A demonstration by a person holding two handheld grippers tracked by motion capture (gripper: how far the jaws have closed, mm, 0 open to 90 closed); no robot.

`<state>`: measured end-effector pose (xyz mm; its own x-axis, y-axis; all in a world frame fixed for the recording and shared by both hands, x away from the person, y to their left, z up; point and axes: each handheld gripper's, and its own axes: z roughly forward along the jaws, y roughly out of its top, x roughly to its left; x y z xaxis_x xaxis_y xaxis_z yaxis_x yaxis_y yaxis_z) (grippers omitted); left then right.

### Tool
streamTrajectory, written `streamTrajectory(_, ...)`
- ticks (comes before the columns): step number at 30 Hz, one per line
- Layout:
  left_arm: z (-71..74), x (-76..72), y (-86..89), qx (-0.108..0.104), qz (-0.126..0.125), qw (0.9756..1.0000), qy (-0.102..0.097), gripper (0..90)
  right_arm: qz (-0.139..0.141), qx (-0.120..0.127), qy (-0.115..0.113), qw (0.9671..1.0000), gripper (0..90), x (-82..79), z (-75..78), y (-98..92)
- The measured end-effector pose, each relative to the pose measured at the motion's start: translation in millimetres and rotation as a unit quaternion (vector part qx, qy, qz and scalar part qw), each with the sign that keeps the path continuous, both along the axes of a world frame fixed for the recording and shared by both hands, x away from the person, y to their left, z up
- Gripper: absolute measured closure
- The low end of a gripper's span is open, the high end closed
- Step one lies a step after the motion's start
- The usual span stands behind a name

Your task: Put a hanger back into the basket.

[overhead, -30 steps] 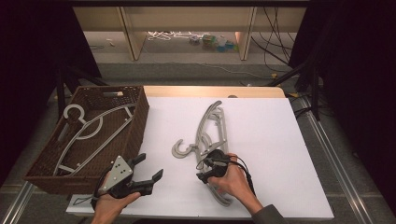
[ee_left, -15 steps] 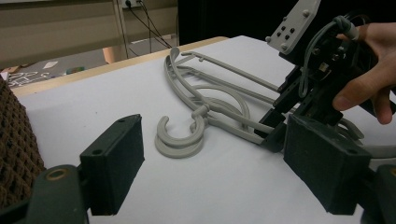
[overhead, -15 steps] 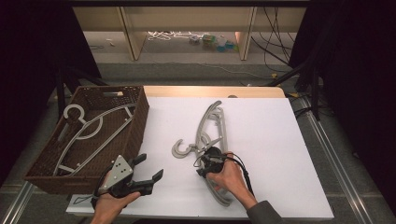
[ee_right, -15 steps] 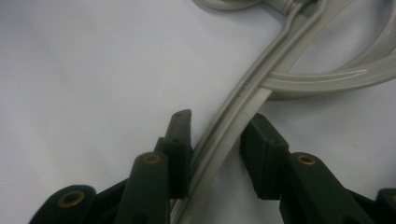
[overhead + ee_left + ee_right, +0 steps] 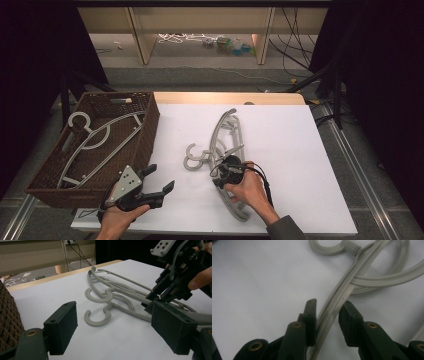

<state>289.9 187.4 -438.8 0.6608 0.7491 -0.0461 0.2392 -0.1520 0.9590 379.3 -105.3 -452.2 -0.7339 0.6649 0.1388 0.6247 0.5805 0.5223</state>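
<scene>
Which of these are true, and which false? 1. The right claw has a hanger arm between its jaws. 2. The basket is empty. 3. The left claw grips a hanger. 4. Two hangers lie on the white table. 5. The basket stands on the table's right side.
1. True: the right claw has just been closing around an arm of a grey hanger.
2. False: the basket holds a hanger.
3. False: the left claw is open, nothing between its jaws.
4. True: two hangers lie overlapped on the table.
5. False: it stands on the left.
</scene>
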Motion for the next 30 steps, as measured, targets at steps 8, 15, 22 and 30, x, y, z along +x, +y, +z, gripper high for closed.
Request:
streamTrajectory(8,1.2,0.1,1.5,0.000,0.001,1.0000,-0.001,21.0,-0.038,0.016,-0.031,0.9987,74.3,-13.1,22.0,-27.4)
streamTrajectory(15,0.3,0.5,0.1,0.005,0.000,1.0000,0.000,21.1,-0.033,0.015,-0.057,0.9977,82.9,-17.7,34.3,-57.8)
streamTrajectory(22,-0.9,1.2,-0.6,0.011,-0.005,0.9999,-0.005,21.5,0.017,0.010,-0.105,0.9942,83.2,-20.8,49.2,-71.9)
streamTrajectory(30,0.9,4.4,-11.9,0.052,-0.016,0.9980,-0.032,23.7,0.062,0.045,-0.101,0.9920,83.3,-37.1,68.7,-92.7)
